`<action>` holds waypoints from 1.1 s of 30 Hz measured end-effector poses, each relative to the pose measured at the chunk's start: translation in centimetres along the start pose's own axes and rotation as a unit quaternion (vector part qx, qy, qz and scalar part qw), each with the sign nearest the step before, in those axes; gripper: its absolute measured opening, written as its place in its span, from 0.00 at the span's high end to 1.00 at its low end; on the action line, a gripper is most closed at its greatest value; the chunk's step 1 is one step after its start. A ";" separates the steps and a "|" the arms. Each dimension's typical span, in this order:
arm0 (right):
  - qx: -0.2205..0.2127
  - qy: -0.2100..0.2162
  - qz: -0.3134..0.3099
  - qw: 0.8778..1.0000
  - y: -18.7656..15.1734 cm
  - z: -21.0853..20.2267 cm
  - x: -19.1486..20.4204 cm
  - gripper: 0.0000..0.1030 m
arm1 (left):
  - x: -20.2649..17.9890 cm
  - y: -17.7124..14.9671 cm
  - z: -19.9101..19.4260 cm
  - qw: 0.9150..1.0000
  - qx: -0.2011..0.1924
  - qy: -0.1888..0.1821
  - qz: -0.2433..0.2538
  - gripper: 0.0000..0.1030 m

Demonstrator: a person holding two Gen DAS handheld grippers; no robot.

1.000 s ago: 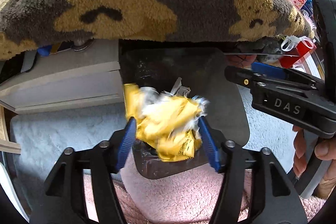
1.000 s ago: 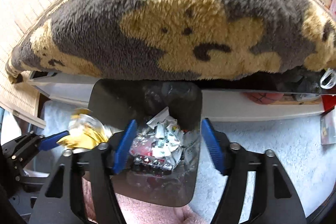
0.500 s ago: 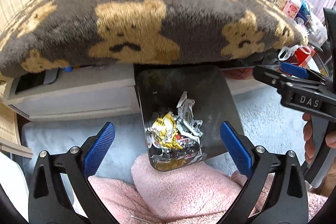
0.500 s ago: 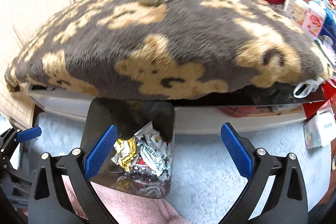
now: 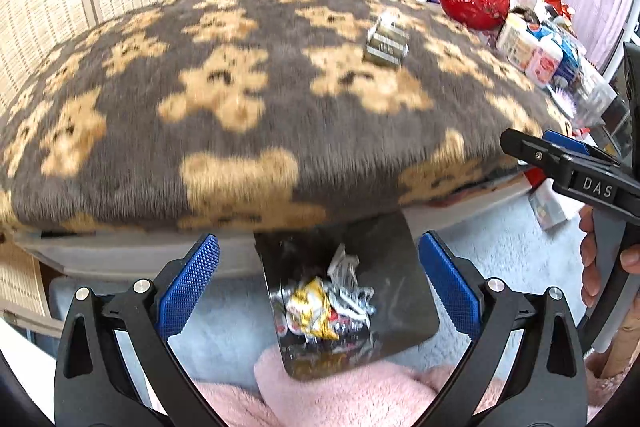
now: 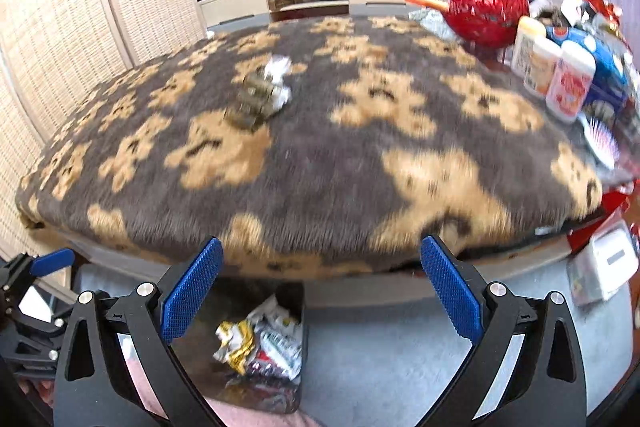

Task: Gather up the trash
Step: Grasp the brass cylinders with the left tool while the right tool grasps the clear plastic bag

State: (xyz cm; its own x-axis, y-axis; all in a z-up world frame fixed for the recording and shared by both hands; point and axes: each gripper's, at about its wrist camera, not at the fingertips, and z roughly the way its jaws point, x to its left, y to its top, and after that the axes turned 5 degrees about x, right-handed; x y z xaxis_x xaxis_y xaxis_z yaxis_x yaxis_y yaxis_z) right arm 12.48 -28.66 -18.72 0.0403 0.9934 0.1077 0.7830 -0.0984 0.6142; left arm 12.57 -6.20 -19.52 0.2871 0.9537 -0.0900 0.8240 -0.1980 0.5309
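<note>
A dark trash bin (image 5: 404,279) stands on the floor below the table edge and holds crumpled wrappers, among them a yellow one (image 5: 312,311). It also shows in the right wrist view (image 6: 294,379). My left gripper (image 5: 318,289) is open and empty above the bin. My right gripper (image 6: 320,287) is open and empty, raised at the table edge. An olive crumpled wrapper (image 6: 252,105) with a white scrap (image 6: 280,77) lies on the bear-pattern blanket (image 6: 360,163); it shows in the left wrist view (image 5: 385,45) too.
A red foil bag (image 6: 480,11), bottles and boxes (image 6: 568,75) crowd the table's right end. A white box (image 6: 604,267) lies on the grey carpet. Pink fleece (image 5: 360,395) sits just under the bin. A TV stand is behind.
My left gripper opened and dropped the yellow wrapper into the bin. Both grippers then rose and tilted up, so the blanket top came into view. The right gripper opened wider.
</note>
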 end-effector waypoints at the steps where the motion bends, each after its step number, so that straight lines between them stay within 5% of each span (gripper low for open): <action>1: -0.003 -0.004 -0.001 1.000 0.8 0.2 -0.1 0.03 | -0.1 0.6 0.1 1.000 -0.003 0.001 0.002 0.08; 10: -0.003 -0.009 0.022 1.000 6.0 2.8 -1.6 0.03 | -1.7 7.3 2.3 0.999 -0.031 -0.025 0.027 0.09; 20: -0.015 0.004 0.065 0.998 10.1 4.7 -3.8 0.03 | -4.1 12.6 7.0 0.997 -0.022 -0.045 0.053 0.35; 33: -0.009 -0.001 0.053 0.999 11.9 6.7 -4.2 0.03 | -5.8 14.6 11.1 0.996 -0.007 -0.041 0.079 0.62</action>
State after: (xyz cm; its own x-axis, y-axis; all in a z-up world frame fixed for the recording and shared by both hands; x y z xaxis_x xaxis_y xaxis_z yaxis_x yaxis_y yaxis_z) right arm 25.79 -33.56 -17.11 0.1231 0.9775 0.1711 0.7632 -0.2035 0.6133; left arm 28.31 -17.13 -20.57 0.4518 0.8892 -0.0724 0.7586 -0.3402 0.5557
